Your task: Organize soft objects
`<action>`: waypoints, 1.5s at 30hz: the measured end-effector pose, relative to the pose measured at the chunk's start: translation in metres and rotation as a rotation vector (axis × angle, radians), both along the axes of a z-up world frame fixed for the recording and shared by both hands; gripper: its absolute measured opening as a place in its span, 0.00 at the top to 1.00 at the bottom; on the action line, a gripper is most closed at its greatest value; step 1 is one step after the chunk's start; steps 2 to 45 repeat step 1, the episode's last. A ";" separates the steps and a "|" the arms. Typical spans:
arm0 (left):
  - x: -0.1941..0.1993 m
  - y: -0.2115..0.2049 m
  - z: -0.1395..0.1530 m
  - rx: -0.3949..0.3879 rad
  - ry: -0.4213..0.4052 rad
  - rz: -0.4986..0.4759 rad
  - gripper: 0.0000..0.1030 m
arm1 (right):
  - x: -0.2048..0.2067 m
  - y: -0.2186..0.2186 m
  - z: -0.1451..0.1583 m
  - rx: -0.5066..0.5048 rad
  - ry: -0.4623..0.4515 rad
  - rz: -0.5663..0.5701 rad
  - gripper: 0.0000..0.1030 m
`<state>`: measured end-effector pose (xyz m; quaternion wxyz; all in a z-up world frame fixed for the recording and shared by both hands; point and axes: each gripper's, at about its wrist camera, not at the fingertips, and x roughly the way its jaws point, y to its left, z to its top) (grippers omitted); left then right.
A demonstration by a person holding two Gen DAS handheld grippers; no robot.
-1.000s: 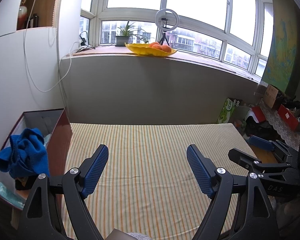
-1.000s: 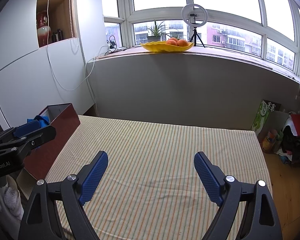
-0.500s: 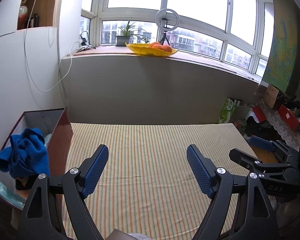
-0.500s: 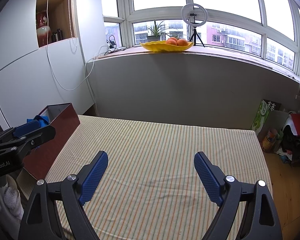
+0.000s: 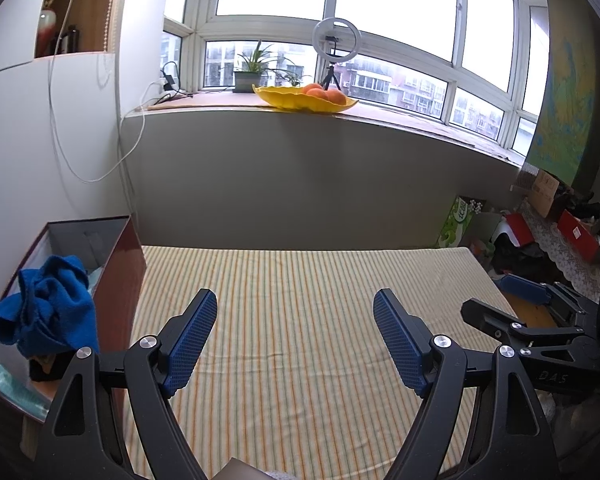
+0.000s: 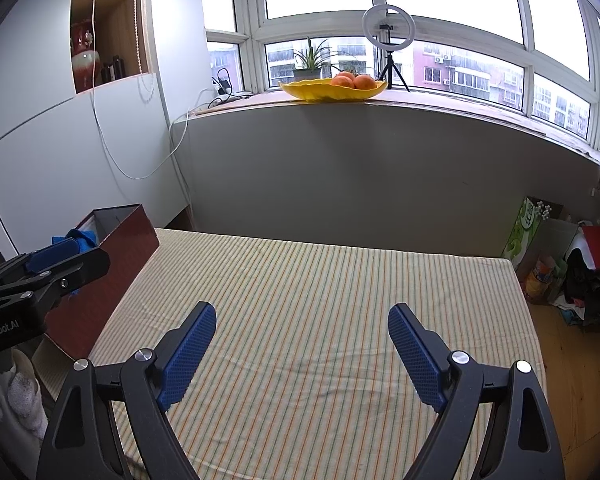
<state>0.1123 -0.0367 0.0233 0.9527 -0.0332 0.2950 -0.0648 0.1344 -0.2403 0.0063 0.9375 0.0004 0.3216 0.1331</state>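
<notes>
- The left gripper [image 5: 294, 334] fills the bottom of its own view, its blue pads spread wide with nothing but striped cloth showing between them; it holds nothing.
- The right gripper [image 6: 302, 350] sits the same way at the bottom of its view: jaws far apart, empty, angled down over the bed.
- Each claw also shows in the other's view, at the right edge of the left view and the left edge of the right view, so the two hang side by side and near each other.
- The striped bedsheet [image 5: 300, 280] spreads across the middle of both frames, bare apart from faint creases; no loose soft item lies on it.
- The task's thing, a crumpled blue cloth [image 5: 46, 304], sits in the open dark red box [image 5: 120, 272] at the left edge of the left view, heaped over its near rim.
- My reading is that the sorting is done or nearly so; to finish well, the left claw could press the cloth below the rim so it does not spill.
- The box wall stands between the claw and the cloth, so any reach should come from above.
- At the right edge, clutter [image 6: 580, 272] crowds the floor beside the bed.
- Farthest, at the top centre, a yellow fruit bowl [image 6: 332, 90], a potted plant [image 5: 250, 74] and a ring light [image 6: 388, 20] stand on the windowsill, out of the way.
</notes>
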 end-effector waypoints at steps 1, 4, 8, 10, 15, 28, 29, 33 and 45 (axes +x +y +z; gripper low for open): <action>0.001 0.001 -0.001 0.003 0.004 0.005 0.22 | 0.000 0.000 -0.001 -0.001 0.002 -0.002 0.17; 0.001 0.001 -0.001 0.003 0.004 0.005 0.22 | 0.000 0.000 -0.001 -0.001 0.002 -0.002 0.17; 0.001 0.001 -0.001 0.003 0.004 0.005 0.22 | 0.000 0.000 -0.001 -0.001 0.002 -0.002 0.17; 0.001 0.001 -0.001 0.003 0.004 0.005 0.22 | 0.000 0.000 -0.001 -0.001 0.002 -0.002 0.17; 0.001 0.001 -0.001 0.003 0.004 0.005 0.22 | 0.000 0.000 -0.001 -0.001 0.002 -0.002 0.17; 0.001 0.001 -0.001 0.003 0.004 0.005 0.22 | 0.000 0.000 -0.001 -0.001 0.002 -0.002 0.17; 0.001 0.001 -0.001 0.003 0.004 0.005 0.22 | 0.000 0.000 -0.001 -0.001 0.002 -0.002 0.17; 0.001 0.001 -0.001 0.003 0.004 0.005 0.22 | 0.000 0.000 -0.001 -0.001 0.002 -0.002 0.17; 0.001 0.001 -0.001 0.003 0.004 0.005 0.22 | 0.000 0.000 -0.001 -0.001 0.002 -0.002 0.17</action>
